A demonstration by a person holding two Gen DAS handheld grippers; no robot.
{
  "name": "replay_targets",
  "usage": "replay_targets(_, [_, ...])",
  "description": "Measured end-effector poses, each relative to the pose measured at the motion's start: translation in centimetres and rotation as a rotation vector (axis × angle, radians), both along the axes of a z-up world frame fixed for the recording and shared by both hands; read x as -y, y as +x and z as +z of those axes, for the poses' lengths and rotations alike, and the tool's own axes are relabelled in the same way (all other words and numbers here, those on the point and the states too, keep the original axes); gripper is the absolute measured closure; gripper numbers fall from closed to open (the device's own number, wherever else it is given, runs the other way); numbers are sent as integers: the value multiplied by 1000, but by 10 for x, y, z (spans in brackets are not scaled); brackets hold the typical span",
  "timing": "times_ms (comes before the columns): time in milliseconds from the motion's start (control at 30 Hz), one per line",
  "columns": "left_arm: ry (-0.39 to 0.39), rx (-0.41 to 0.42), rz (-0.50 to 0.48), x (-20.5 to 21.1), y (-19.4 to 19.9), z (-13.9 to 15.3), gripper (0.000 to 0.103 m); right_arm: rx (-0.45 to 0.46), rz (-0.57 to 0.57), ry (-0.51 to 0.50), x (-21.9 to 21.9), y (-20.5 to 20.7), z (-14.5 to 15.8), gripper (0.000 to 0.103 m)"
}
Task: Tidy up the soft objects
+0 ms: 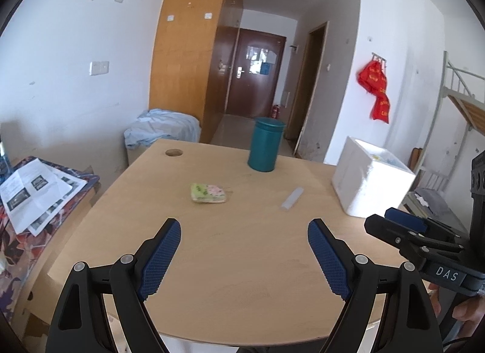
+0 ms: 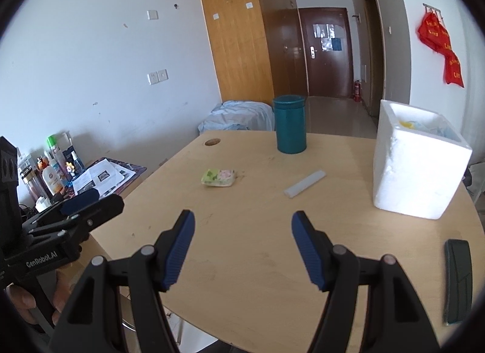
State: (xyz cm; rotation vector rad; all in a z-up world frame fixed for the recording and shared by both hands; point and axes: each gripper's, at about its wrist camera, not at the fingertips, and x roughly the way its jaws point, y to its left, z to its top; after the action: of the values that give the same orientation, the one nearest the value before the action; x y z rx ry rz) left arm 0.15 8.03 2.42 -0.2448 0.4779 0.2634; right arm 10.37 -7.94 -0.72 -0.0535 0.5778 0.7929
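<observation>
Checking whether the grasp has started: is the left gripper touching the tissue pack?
Apart. The left wrist view shows the open left gripper short of the tissue pack, with bare table between them.

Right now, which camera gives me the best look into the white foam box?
The right wrist view: the white foam box sits closer there, its open top facing the camera, with yellow and pale blue items visible inside. The left wrist view shows the box at the table's right edge, with only a sliver of its inside.

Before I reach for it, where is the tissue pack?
In both views the tissue pack lies flat mid-table, nearer the left side, in front of the teal can and left of the white strip.
</observation>
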Motion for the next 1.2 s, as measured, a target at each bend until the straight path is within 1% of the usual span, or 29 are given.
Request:
replay_targets(133, [2,-7,30,-11,3,-2,17,-18,10,-15,-13,12,-5,32])
replay_targets(333, [0,-24,50,-32,25,-4,17,-52,14,-41,-32,42,-11,32])
replay_targets(467, [-13,-44,66,-46,50,-8,17,-79,13,-34,-43,62,-12,32])
replay_targets(667, [-26,-79,56,-61,90,-12,17,-104,-2,-53,-56,91,-17,32])
replay_targets(1000, [-81,-124,70,-89,140,-32,17,-152,-32,-110,-71,137,-35,32])
replay_targets(1200, [-81,-170,72,-100,170,-48,17,-190,-46,-139,-76,160,-50,32])
